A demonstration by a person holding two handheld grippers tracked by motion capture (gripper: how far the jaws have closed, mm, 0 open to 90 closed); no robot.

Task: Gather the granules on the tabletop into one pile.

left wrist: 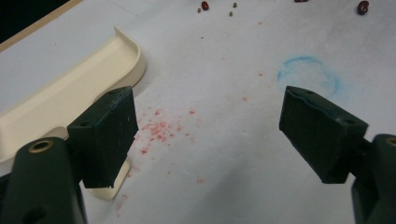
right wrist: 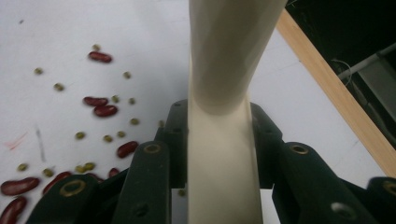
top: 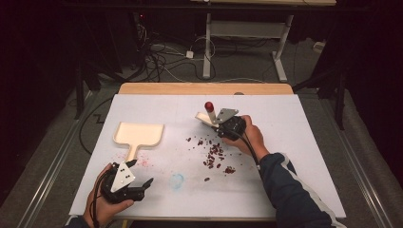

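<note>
Red beans and small green ones lie scattered on the white sheet, right of centre. A cream dustpan lies flat at the left, handle toward me. My right gripper is behind the beans, shut on a cream handle that ends in a red tip; the handle fills the space between its jaws. My left gripper rests near the front left edge, open and empty, just in front of the dustpan's handle.
A blue ring mark and red speckled stains mark the sheet between the grippers. The wooden table edge runs along the back. Beyond it are a desk frame and cables on the floor.
</note>
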